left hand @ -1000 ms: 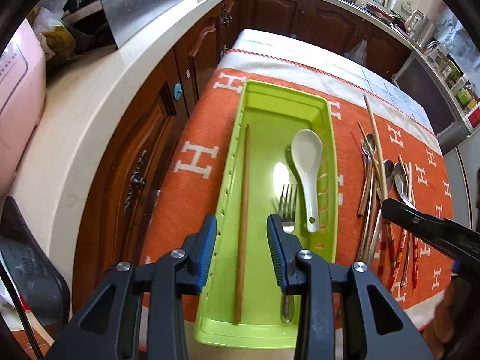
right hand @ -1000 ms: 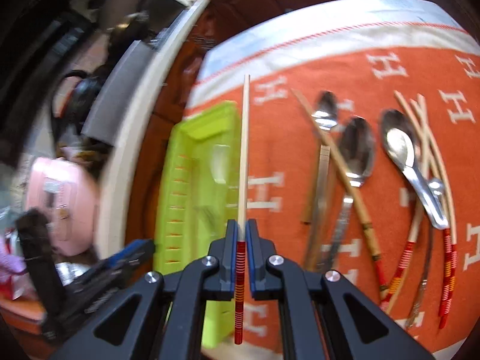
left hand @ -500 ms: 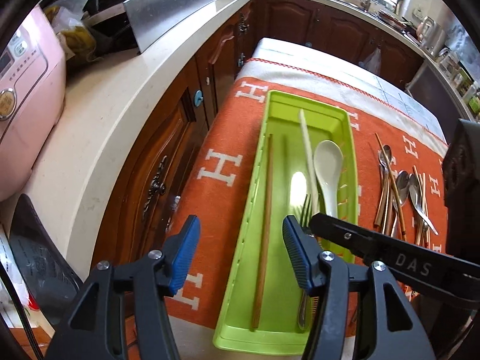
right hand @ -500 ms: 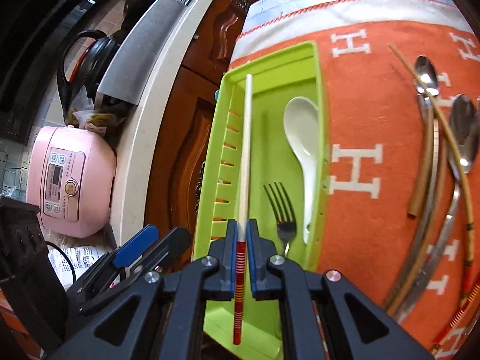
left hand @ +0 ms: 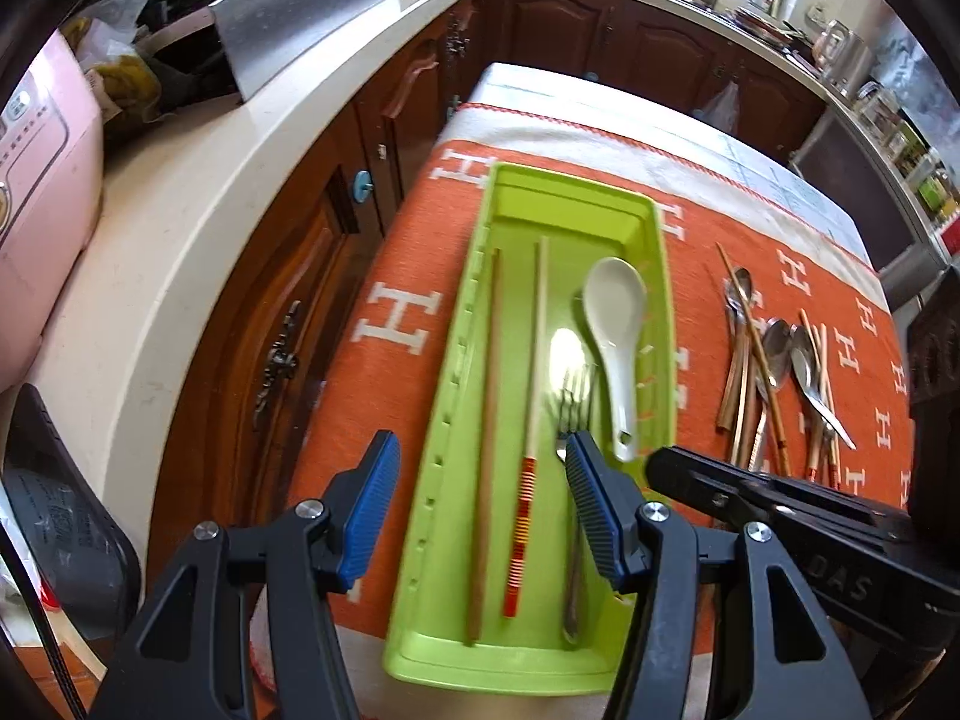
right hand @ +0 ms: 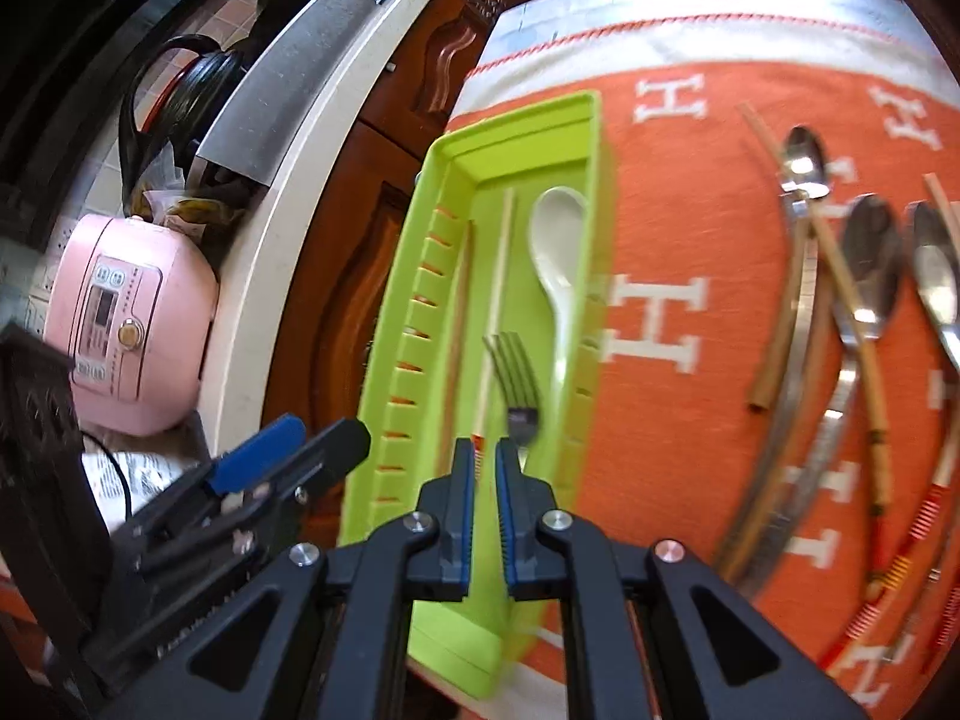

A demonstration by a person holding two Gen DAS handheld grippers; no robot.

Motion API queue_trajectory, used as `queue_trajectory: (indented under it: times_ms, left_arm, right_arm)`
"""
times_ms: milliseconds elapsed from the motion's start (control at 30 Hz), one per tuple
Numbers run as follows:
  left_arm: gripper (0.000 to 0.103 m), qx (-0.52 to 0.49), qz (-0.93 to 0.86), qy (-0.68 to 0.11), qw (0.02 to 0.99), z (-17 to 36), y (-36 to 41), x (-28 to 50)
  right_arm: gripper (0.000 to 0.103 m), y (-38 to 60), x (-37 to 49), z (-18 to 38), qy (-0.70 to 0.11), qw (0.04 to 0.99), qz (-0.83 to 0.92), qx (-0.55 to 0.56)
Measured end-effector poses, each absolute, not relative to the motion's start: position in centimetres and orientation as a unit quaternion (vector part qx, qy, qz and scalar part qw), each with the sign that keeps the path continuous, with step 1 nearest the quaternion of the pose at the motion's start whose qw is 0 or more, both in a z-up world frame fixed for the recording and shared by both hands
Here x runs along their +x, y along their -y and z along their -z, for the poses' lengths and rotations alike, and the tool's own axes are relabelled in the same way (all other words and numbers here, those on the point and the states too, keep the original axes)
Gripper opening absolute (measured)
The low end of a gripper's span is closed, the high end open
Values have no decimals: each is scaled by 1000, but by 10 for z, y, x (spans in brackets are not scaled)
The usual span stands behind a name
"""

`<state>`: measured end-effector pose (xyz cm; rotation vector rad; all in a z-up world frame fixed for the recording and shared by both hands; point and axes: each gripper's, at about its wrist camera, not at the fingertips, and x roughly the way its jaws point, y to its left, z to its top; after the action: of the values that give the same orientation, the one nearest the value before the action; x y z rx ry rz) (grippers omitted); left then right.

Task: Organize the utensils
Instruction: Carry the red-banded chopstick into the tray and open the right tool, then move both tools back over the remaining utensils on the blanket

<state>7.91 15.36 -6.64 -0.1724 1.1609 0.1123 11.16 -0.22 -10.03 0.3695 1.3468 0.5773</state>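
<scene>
Now the striped chopstick point(left hand: 528, 438) lies lengthwise in the green tray point(left hand: 660, 276), between the brown chopstick point(left hand: 486, 432) and fork point(left hand: 573, 420). Right gripper point(right hand: 485, 462), fingers narrowly parted and empty, sits nearest the loose pile of utensils point(right hand: 840, 324) right of the tray; left gripper point(left hand: 480, 504) gapes wide, empty.

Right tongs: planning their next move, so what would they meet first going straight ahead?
Probably the red-striped chopstick lying in the green tray, just ahead of the right tongs; depth is unclear.

Left tool point(left hand: 477, 504) hangs with its blue-padded fingers point(left hand: 372, 495) spread wide apart; right tool point(right hand: 486, 504) sits alongside, pads nearly together with a narrow gap, gripping nothing.
</scene>
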Motion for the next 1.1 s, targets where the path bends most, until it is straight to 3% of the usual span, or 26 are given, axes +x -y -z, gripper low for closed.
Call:
queue_trajectory:
  times_ms: [533,767,967,1100]
  left_arm:
    - [55,-80,72,-561,821,64,-47,92]
    - [26,-134,112,-611,772,99,-4,132]
    - [15,-159,108,-644,741,124,17,152]
    - [14,-154,102,-655,733,131,30,158]
  right_arm:
    - [8,163,60,70,-531,822,-167,116]
    - [8,211,60,88,-537,815,-143,164]
    - [8,229,62,103,-539,807,-145,194]
    - [8,236,63,110,-539,802,-154,208]
